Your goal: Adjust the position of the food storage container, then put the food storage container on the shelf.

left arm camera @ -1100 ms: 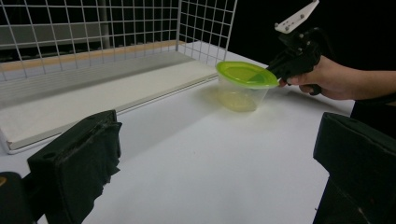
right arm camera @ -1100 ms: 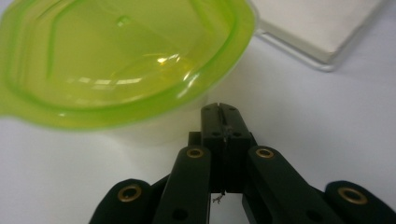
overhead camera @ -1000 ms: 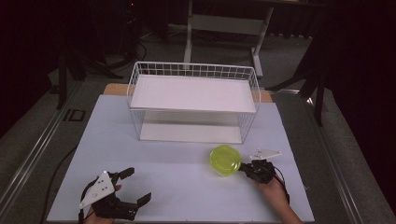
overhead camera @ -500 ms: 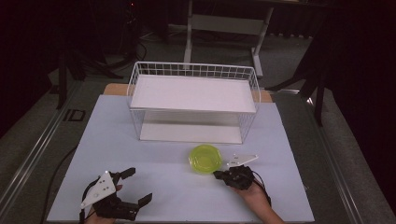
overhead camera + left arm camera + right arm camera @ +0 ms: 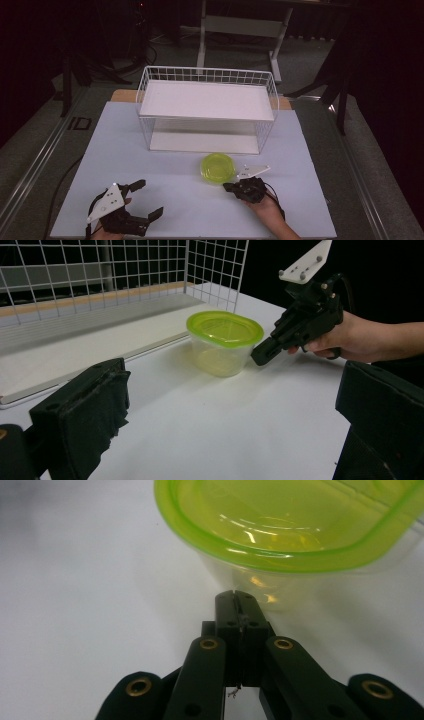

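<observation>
While the left tongs (image 5: 142, 200) rested near the front left corner of the white surface (image 5: 150, 165), their jaws stood wide apart and held nothing; behind, toward the middle, stood a white wire basket (image 5: 207, 112) with a flat white shelf across it; just in front of the basket sat a clear plastic container (image 5: 218, 168) with a yellow-green lid, upright on the surface; to its right, the right tongs (image 5: 228, 187), held in a hand (image 5: 267, 212), had their jaws pressed together, gripping nothing, their tip touching or almost touching the container's side wall just under the lid's rim. The likely risk was that a shut tip pressing on so light a tub would slide it toward the basket or tip it; a push high on the wall, near the lid, would cause a tilt rather than a clean slide.
</observation>
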A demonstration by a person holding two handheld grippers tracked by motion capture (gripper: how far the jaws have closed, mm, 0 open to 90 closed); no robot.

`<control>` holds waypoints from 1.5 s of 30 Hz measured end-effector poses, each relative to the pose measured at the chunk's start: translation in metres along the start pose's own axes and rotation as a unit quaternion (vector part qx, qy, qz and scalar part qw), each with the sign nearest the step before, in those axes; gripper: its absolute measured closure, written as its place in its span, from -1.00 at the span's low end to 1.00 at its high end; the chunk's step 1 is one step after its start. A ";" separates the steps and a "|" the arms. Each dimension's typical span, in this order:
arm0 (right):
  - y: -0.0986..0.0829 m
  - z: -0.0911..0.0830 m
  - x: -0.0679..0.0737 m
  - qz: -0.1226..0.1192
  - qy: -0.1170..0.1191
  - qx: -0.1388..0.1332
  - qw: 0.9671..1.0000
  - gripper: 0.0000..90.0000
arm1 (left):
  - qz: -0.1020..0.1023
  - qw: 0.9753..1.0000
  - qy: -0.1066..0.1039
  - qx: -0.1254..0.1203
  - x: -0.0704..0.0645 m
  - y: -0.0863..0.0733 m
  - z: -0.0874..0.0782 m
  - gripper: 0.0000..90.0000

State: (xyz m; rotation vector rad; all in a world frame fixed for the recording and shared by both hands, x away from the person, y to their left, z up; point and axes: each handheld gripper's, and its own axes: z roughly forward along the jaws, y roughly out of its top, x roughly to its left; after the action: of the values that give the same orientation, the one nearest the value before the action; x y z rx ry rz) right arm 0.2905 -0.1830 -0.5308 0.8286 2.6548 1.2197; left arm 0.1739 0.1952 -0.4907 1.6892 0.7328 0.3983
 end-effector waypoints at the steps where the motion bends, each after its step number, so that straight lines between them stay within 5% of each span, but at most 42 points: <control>1: 0.002 0.003 0.001 -0.002 -0.002 -0.001 1.000 1.00 | 0.000 1.000 0.000 0.000 0.000 0.000 0.000 -0.97; 12: 0.020 0.025 0.011 -0.014 -0.002 -0.012 1.000 1.00 | -0.001 1.000 -0.001 -0.002 0.000 0.000 -0.002 -0.97; 25: 0.016 0.017 -0.002 0.009 -0.029 -0.020 0.999 1.00 | 0.001 1.000 -0.004 0.000 0.000 0.000 0.000 -0.97; 30: 0.012 0.009 0.004 0.003 -0.027 -0.021 0.999 0.96 | -0.002 1.000 -0.002 -0.001 0.001 0.000 -0.001 -0.97; 34: 0.012 -0.006 0.010 -0.003 -0.023 -0.040 0.999 0.69 | -0.001 1.000 -0.003 0.000 0.000 0.000 0.000 -0.97; 42: 0.010 -0.034 0.018 -0.021 -0.016 -0.074 0.997 -0.40 | -0.007 1.000 -0.002 0.008 -0.003 0.001 0.005 -0.97; 44: 0.009 -0.037 0.019 -0.019 -0.018 -0.081 0.996 -0.41 | -0.009 1.000 -0.006 0.007 -0.003 0.001 0.005 -0.97; 45: 0.009 -0.045 0.019 -0.018 -0.020 -0.100 0.995 -0.59 | -0.006 1.000 -0.007 0.012 -0.004 0.003 0.007 -0.96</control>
State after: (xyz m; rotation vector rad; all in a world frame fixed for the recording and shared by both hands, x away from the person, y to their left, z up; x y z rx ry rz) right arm 0.2647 -0.1989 -0.4912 0.7625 2.4541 1.4144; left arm 0.1758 0.1875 -0.4892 1.7070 0.7398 0.3704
